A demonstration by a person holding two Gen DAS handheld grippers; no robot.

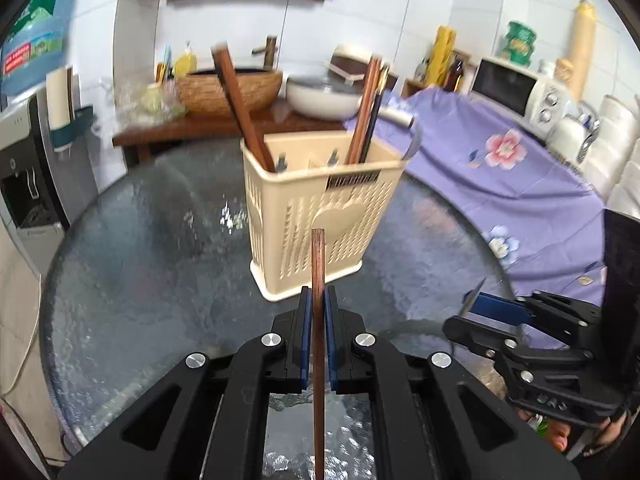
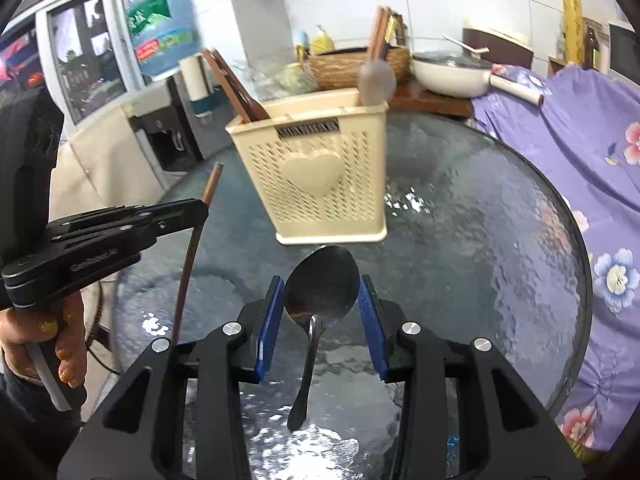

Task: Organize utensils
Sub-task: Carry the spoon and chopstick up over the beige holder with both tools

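Cream plastic, perforated and marked with a raised heart, made up the utensil holder (image 1: 310, 216) that stood upright on the round glass table (image 1: 132, 280), ahead of both your grippers. Inside it, dark wooden chopsticks (image 1: 236, 104) leaned out of the left compartment, and a bundle of thinner ones (image 1: 366, 116) rose from the right side. From the right wrist view a pale spoon-like piece (image 2: 376, 78) also stood up at the holder's right end, too blurred to name for certain.

Your left gripper (image 1: 319, 312) had its blue pads pressed together on a single brown chopstick (image 1: 318, 264). It ran straight up between the fingers, its tip showing against the holder's front wall, its lower length passing down through the gripper frame. In the right wrist view that same chopstick (image 2: 192, 248) was clear of the table.

Your right gripper (image 2: 322, 300) had its fingers part-spread around a metal spoon (image 2: 322, 282). The bowl sat between the blue pads (image 2: 270, 312), touching them at each edge, and the handle hung down toward the camera. The bowl's tip lay just below the holder's base in that view.

Purple flowered cloth (image 1: 500, 168) covered the surface to the right of the table, and a white pan (image 1: 324, 96) sat on the wooden counter behind.
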